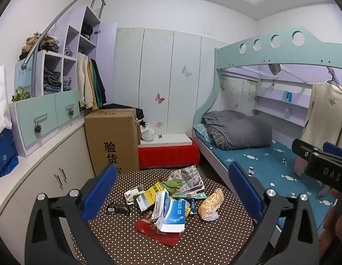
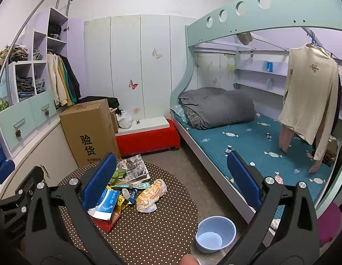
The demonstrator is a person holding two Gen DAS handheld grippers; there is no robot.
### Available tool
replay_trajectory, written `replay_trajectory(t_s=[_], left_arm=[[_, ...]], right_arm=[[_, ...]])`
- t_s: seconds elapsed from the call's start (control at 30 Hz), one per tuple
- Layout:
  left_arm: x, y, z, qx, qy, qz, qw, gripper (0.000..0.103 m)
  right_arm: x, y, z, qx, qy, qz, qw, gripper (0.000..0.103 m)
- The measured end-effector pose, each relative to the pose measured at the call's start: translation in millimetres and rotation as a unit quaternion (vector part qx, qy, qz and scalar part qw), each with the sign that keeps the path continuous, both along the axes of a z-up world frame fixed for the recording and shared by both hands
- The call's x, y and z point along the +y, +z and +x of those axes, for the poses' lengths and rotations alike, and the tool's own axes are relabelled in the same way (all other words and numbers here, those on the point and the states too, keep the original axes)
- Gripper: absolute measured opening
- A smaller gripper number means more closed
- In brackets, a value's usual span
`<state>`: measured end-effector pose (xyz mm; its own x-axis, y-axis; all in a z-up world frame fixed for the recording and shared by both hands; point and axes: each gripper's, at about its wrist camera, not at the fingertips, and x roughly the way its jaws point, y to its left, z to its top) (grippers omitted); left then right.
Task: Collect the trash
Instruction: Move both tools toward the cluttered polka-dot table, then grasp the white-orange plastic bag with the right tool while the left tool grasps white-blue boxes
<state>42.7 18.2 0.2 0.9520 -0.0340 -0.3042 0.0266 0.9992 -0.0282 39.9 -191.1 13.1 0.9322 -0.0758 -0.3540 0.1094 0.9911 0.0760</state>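
A pile of trash lies on a round brown polka-dot table (image 1: 215, 243): a torn blue-and-white box (image 1: 171, 212), a red packet (image 1: 157, 231), a yellow-and-white wrapper (image 1: 210, 203), a small black packet (image 1: 117, 208), green gloves (image 1: 172, 184) and a magazine (image 1: 188, 175). My left gripper (image 1: 173, 190) is open above the pile and holds nothing. My right gripper (image 2: 168, 181) is open, above the table's right side, with the yellow wrapper (image 2: 151, 194) and blue box (image 2: 104, 203) between its fingers' lines. A light blue bin (image 2: 215, 234) stands on the floor right of the table (image 2: 148, 231).
A tall cardboard box (image 1: 111, 141) stands behind the table on the left, next to white cabinets (image 1: 49, 176). A red-and-white bench (image 1: 168, 152) is at the back. A bunk bed (image 2: 248, 141) with a teal mattress runs along the right. A cream sweater (image 2: 308, 97) hangs over it.
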Motion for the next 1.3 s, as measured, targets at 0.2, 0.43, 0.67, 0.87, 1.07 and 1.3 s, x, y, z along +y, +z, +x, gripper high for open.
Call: replay_trajectory(t_s=[0.2,0.43,0.67,0.87,1.07,1.3], left_arm=[[8.3,-17.1,15.4,0.022,0.011,0.0,0.9997,0.099],[26.1,-53.9,40.3,0.071,0.026,-0.001,0.9971,0.099],[49.2,-101.3,63.8,0.128,0.034,-0.001,0.9912,0.099],[55.9,-127.2,85.4,0.158,0.025,0.0,0.9871,0.099],[44.4,-143.6,117.7,0.172,0.015,0.017,0.9848,0.099],[32.1,-170.9,157.3,0.202,0.0,0.047,0.9783,0.098]], right_arm=[[4.0,-10.2,20.9,0.018,0.007,0.0,1.0,0.098],[11.8,-42.6,56.1,0.063,0.022,-0.001,0.998,0.098],[23.1,-101.6,97.7,0.14,0.048,0.004,0.989,0.098],[25.5,-145.8,128.5,0.195,0.051,0.009,0.979,0.098],[24.4,-183.7,160.0,0.238,0.055,0.02,0.97,0.098],[32.7,-213.4,206.4,0.261,0.072,0.041,0.962,0.098]])
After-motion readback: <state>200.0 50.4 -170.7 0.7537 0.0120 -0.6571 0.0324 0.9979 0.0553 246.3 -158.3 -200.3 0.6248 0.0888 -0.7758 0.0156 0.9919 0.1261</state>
